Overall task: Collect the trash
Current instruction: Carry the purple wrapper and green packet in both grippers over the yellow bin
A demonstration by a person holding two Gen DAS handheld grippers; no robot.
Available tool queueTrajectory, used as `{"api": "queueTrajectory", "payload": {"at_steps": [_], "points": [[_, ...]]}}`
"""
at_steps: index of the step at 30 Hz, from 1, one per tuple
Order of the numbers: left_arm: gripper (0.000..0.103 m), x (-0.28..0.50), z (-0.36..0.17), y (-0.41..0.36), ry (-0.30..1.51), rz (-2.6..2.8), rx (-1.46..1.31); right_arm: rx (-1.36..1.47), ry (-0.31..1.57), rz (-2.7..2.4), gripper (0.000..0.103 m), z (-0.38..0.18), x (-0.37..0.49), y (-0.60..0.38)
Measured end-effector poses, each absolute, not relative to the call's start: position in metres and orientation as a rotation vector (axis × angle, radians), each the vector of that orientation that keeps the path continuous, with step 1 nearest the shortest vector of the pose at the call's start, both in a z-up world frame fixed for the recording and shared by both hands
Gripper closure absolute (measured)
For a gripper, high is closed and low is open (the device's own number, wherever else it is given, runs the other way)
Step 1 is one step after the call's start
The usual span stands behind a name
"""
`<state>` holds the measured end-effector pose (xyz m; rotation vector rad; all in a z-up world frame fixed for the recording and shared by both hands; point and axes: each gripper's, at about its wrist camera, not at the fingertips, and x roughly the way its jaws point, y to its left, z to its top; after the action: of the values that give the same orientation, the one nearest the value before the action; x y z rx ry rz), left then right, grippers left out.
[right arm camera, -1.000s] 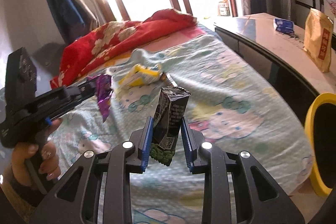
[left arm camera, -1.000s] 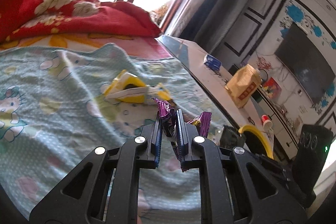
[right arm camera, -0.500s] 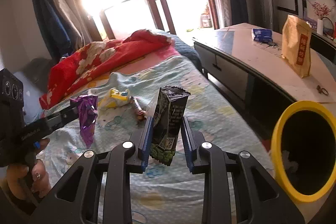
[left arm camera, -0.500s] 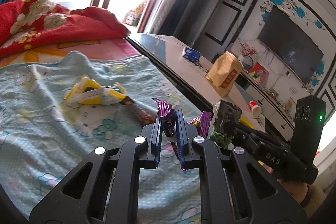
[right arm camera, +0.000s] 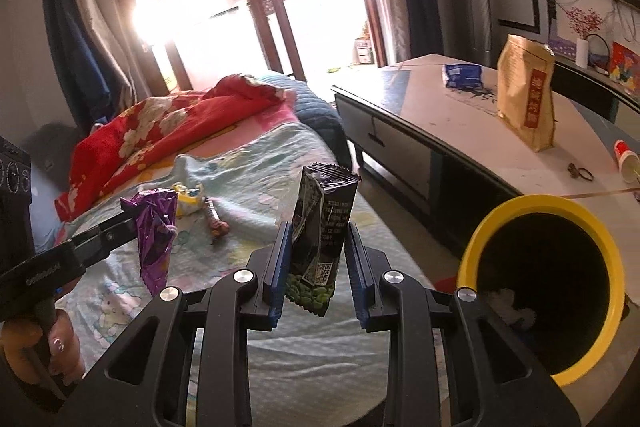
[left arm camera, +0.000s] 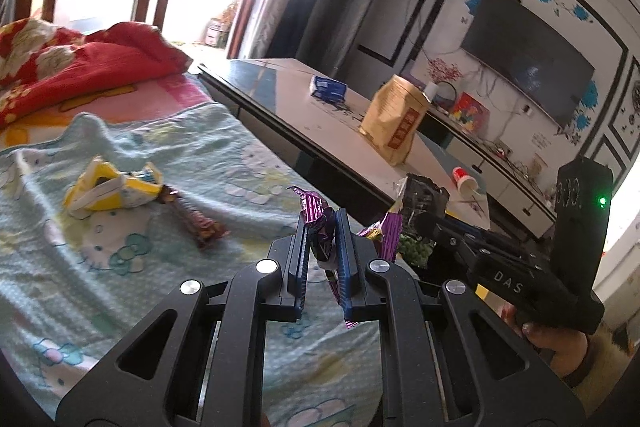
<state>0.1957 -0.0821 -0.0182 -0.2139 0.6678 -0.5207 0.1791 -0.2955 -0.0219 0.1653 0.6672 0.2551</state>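
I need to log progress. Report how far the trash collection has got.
Done: the yellow-rimmed bin already holds some white scraps.
In hand: left claw grips a purple wrapper; right claw grips a black snack packet.
Left: a yellow wrapper and a brown bar wrapper lie on the bed.

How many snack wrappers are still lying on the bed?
2: a yellow wrapper and a brown candy bar wrapper just beside it on the blanket. Folds may hide more.
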Motion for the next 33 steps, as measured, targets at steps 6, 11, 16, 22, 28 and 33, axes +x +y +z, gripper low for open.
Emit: {"api": "queueTrajectory", "payload": {"at_steps": [6, 11, 16, 22, 28, 33], "points": [[0.095, 0.197, -0.021, -0.113, 0.679, -0.569, -0.17, 0.195, 0.669, 0.206, 0.077, -0.025, 0.177, -0.323], [0.095, 0.199, -0.024, -0.135, 0.688, -0.605, -0.139, 0.233, 0.668, 0.159, 0.077, -0.028, 0.175, -0.349], [0.095, 0.2, -0.027, -0.156, 0.697, -0.636, -0.112, 0.269, 0.66, 0.119, 0.077, -0.03, 0.173, -0.373], [0.095, 0.202, -0.031, -0.18, 0.708, -0.674, -0.08, 0.313, 0.661, 0.065, 0.077, -0.035, 0.17, -0.4], [0.095, 0.203, -0.036, -0.202, 0.717, -0.705, -0.051, 0.351, 0.664, 0.007, 0.077, -0.042, 0.167, -0.428], [0.095, 0.205, -0.04, -0.22, 0.723, -0.729, -0.035, 0.383, 0.667, -0.037, 0.077, -0.048, 0.165, -0.449]]}}
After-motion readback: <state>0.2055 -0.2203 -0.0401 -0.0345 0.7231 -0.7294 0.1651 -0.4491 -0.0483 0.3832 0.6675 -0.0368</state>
